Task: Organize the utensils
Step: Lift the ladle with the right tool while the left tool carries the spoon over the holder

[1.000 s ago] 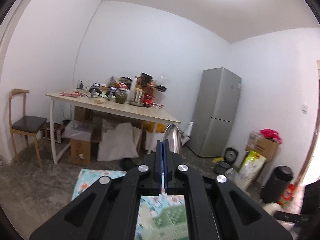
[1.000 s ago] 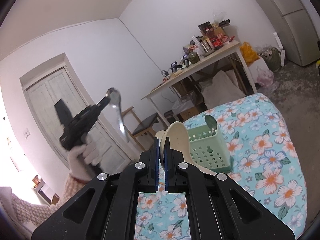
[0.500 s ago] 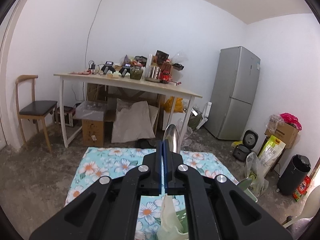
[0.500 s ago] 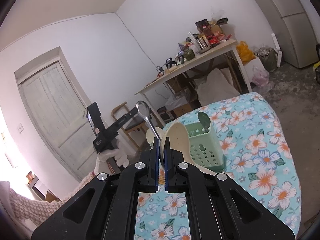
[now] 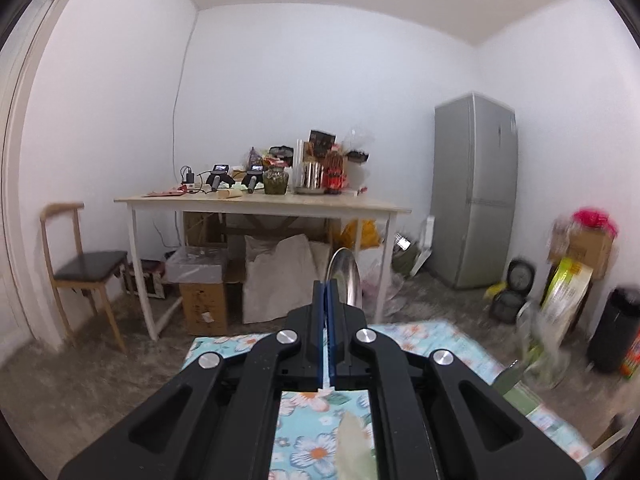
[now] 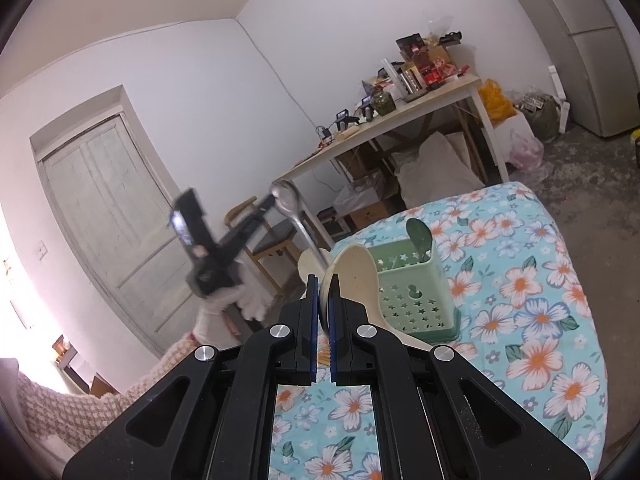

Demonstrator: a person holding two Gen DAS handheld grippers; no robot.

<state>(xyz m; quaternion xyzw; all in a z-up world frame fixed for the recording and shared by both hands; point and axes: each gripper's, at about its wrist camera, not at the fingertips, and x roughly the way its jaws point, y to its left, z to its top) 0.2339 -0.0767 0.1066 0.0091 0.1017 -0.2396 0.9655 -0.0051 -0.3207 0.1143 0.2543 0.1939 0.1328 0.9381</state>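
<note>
My left gripper [image 5: 325,292] is shut on a metal spoon [image 5: 344,276], whose bowl sticks up past the fingertips. In the right wrist view that same left gripper [image 6: 269,203], in a white-gloved hand [image 6: 228,300], holds the metal spoon [image 6: 287,197] above and left of a green utensil holder [image 6: 412,296]. The holder stands on a floral cloth [image 6: 532,300], and a green spoon [image 6: 418,234] stands in it. My right gripper [image 6: 323,284] is shut on a cream spoon [image 6: 354,276], just in front of the holder. A second cream piece [image 6: 308,265] shows behind it.
Behind the floral cloth [image 5: 224,344] stands a cluttered wooden table [image 5: 260,202] with boxes and bags under it. A chair [image 5: 86,264] is on the left, with a grey fridge [image 5: 472,192] and floor clutter on the right. A white door [image 6: 104,216] is at the left.
My left gripper has come down and nearer to the green holder with the metal spoon still in it. My right gripper has stayed nearly still, holding the cream spoon.
</note>
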